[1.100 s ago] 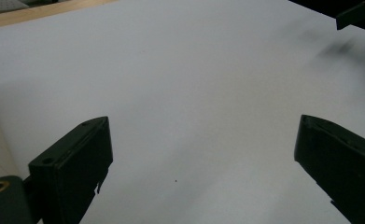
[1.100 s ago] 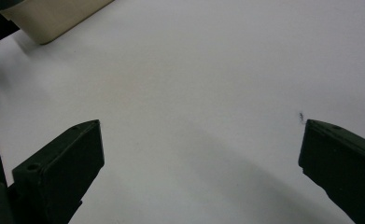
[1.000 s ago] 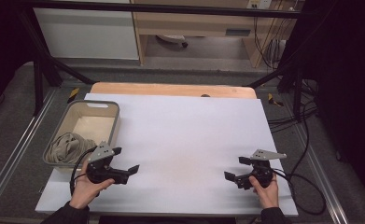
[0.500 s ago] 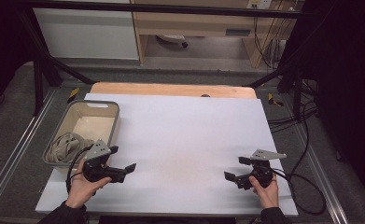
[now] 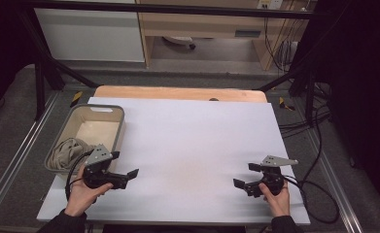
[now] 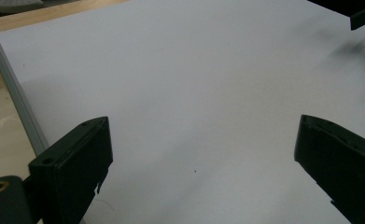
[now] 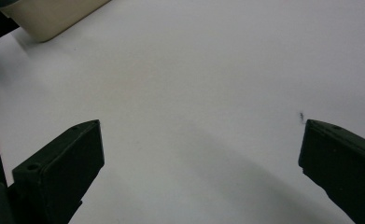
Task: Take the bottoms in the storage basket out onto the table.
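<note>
On the white table top [image 5: 187, 145], my left gripper [image 5: 124, 164] sits at the near left, held by a hand, right beside the grey basket [image 5: 88, 109]. Its jaws stand wide apart with nothing between them. The left gripper view has its open gripper [image 6: 203, 158] over bare white surface, with the basket's grey rim [image 6: 17, 102] at the left edge. My right gripper [image 5: 244, 175] rests at the near right in the other hand, also open. In the right gripper view the gripper [image 7: 201, 158] holds nothing, and the basket [image 7: 54, 18] lies far off.
A crumpled beige cloth [image 5: 68, 150] lies in the near end of the basket. A wooden board [image 5: 178, 92] runs along the table's far edge. Black cables [image 5: 319, 194] trail off the right side. A metal frame surrounds the table.
My left gripper has shifted slightly left, closer to the basket. The right gripper has stayed put.
</note>
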Demonstrator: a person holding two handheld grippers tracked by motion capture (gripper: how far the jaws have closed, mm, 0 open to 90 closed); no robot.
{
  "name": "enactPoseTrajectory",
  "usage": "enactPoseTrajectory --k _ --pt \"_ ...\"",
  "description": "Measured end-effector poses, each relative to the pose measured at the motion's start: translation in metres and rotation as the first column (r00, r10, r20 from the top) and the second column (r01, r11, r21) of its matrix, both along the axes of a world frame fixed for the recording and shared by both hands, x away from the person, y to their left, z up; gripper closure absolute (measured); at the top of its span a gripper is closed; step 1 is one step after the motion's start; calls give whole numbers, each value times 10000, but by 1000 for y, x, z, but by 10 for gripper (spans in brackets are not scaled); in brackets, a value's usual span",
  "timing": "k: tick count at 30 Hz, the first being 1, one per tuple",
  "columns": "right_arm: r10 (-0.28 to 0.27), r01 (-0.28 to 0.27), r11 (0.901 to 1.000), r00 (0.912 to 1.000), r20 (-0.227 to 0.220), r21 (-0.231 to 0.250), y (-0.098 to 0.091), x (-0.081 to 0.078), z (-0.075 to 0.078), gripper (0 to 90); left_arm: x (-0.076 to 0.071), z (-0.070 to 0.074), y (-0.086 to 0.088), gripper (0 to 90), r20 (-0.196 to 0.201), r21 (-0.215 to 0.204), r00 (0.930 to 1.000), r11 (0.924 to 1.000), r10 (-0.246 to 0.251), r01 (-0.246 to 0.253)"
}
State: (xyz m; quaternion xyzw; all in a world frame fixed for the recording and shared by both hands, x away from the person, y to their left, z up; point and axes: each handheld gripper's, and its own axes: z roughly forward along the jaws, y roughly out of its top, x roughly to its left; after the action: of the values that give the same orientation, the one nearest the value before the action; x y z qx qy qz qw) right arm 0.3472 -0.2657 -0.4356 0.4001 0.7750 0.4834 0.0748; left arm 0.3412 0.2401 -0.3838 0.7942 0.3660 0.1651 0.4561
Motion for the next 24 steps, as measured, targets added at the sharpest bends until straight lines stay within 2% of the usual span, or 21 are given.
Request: enactPoseTrajectory --k 14,24 --pt "-19 19 10000 10000 6 -42 0 0 0 5 0 7 9 42 -20 -24 9998 9998 221 -221" --pt "1 -2 10000 10000 -32 -40 0 0 0 5 1 11 12 42 -124 161 9997 9997 212 -210"
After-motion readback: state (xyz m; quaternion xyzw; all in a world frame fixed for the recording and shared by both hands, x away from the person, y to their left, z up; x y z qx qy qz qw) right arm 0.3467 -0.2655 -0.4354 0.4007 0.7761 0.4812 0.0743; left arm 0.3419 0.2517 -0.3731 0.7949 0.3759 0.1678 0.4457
